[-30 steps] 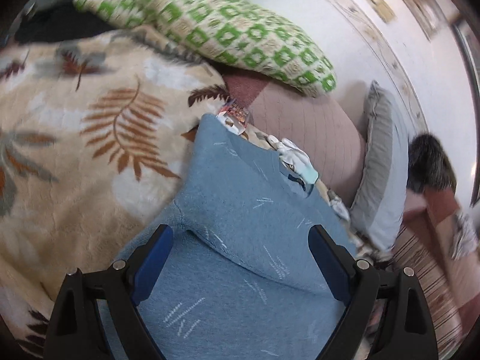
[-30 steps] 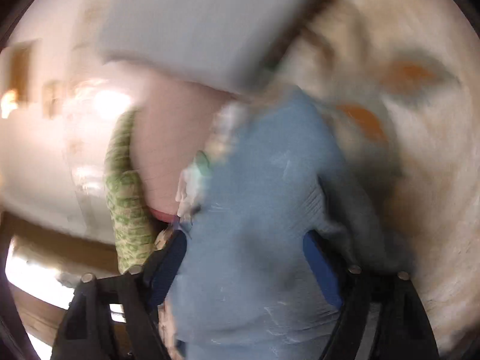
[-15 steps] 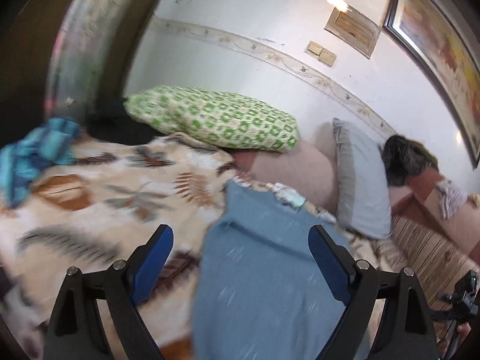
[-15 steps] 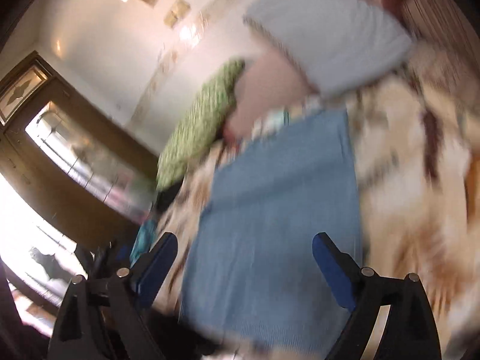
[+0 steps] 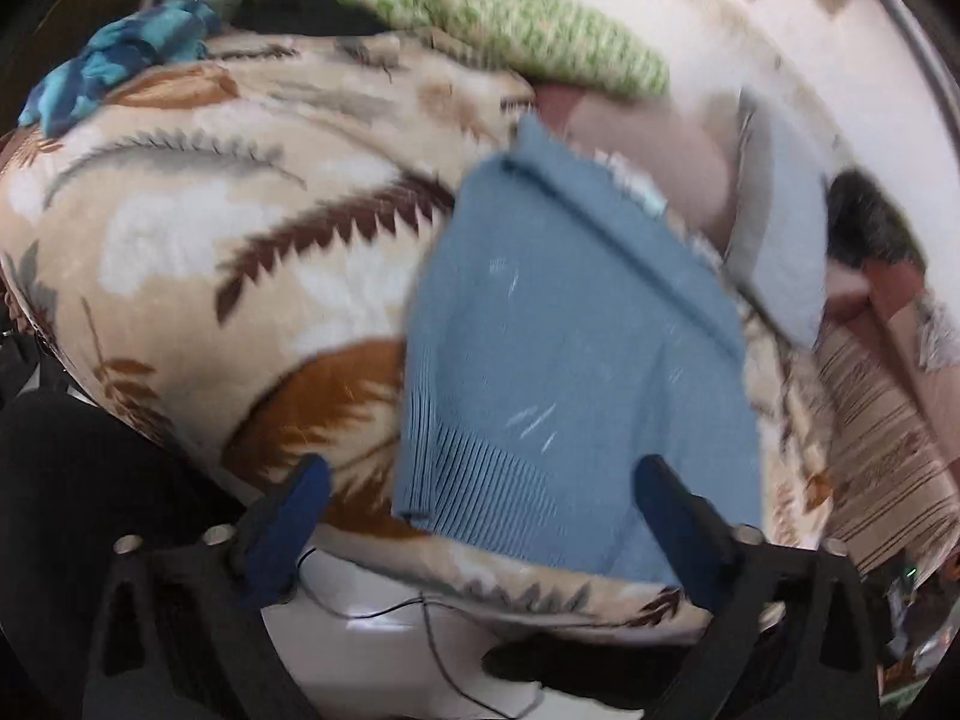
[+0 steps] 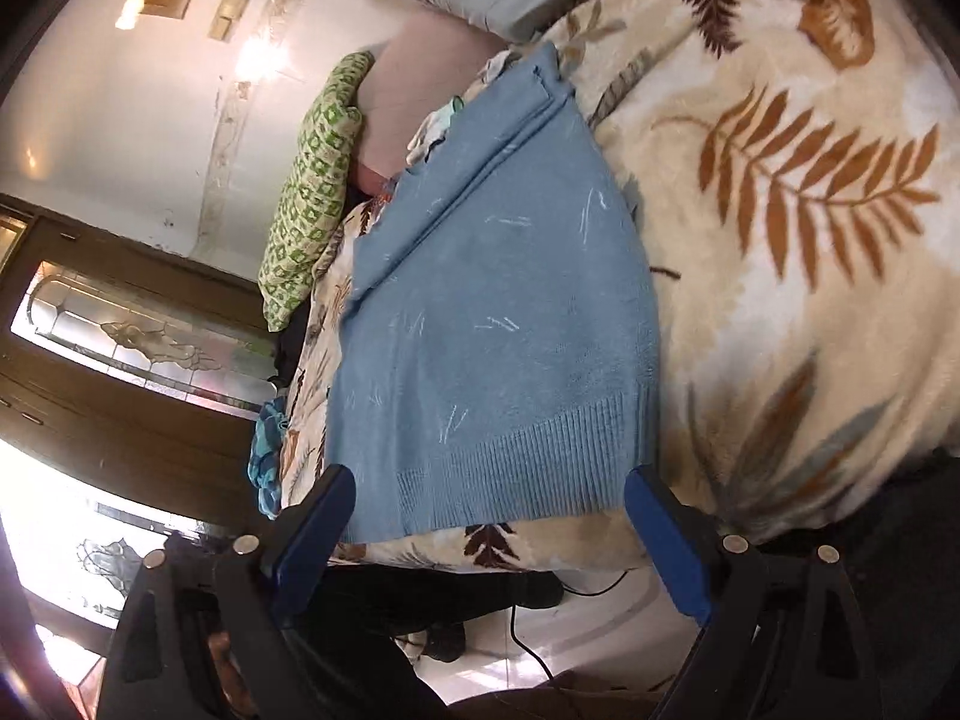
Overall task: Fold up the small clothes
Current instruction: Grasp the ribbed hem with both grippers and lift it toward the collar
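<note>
the blue sweater point(image 5: 570, 324) lies flat on the leaf-print blanket point(image 5: 198, 228) of the bed, running from the lower middle of the left view up toward the pillows, with its ribbed hem point(image 6: 528, 468) right at the bed's near edge in the lower middle of the right view. my left gripper point(image 5: 480, 516) and my right gripper point(image 6: 486, 522) both have their jaws spread wide with nothing between the pads, and both sit off the edge of the bed, short of the hem. what worries me is that hem: it lies so close to the edge that a careless pinch could drag the sweater off onto the floor. the blanket is plush, so i could easily catch it along with the knit and pull both. the folded band near the top of the sweater could slip open if i tug the hem unevenly. the left view is blurred, so my aim there is less sure.
</note>
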`<move>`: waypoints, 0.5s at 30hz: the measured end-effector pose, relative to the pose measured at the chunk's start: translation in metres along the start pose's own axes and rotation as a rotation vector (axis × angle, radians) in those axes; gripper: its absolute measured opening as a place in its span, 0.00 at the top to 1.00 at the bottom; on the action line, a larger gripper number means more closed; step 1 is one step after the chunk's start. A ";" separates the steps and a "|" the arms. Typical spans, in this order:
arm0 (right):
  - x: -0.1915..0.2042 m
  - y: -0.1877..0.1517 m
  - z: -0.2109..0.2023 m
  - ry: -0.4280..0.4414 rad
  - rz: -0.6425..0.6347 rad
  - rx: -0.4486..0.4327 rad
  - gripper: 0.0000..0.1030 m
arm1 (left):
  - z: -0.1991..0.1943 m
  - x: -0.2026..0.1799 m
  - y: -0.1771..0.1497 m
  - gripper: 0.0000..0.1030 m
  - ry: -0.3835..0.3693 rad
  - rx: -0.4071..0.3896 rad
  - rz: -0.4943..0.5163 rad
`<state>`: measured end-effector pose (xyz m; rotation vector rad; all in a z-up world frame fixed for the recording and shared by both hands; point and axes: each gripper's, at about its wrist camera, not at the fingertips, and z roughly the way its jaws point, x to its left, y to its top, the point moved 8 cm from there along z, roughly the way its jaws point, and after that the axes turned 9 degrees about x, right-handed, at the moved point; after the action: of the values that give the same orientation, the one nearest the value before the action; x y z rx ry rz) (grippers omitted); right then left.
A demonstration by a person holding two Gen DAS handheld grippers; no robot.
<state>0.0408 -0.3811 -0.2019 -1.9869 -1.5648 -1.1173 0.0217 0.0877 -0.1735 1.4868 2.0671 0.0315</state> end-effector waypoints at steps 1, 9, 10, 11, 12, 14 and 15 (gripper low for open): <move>-0.001 0.000 0.005 0.000 -0.001 0.003 0.10 | 0.002 -0.003 -0.002 0.20 0.010 0.000 0.027; -0.024 0.001 0.025 -0.067 0.051 0.022 0.19 | 0.040 0.006 -0.003 0.53 0.070 0.073 0.053; -0.026 0.002 0.029 -0.080 0.058 0.029 0.21 | 0.043 0.006 -0.003 0.56 0.079 0.076 0.048; -0.030 0.003 0.032 -0.100 0.065 0.035 0.22 | 0.047 0.008 -0.001 0.60 0.083 0.083 0.045; -0.035 0.005 0.036 -0.144 0.069 0.041 0.23 | 0.051 0.009 -0.001 0.61 0.086 0.089 0.043; -0.043 0.005 0.043 -0.190 0.079 0.056 0.24 | 0.056 0.009 0.001 0.63 0.097 0.092 0.052; -0.046 0.004 0.047 -0.202 0.080 0.069 0.30 | 0.058 0.010 0.001 0.65 0.113 0.096 0.061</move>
<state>0.0581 -0.3783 -0.2651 -2.1508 -1.5818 -0.8423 0.0480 0.0790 -0.2258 1.6399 2.1386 0.0416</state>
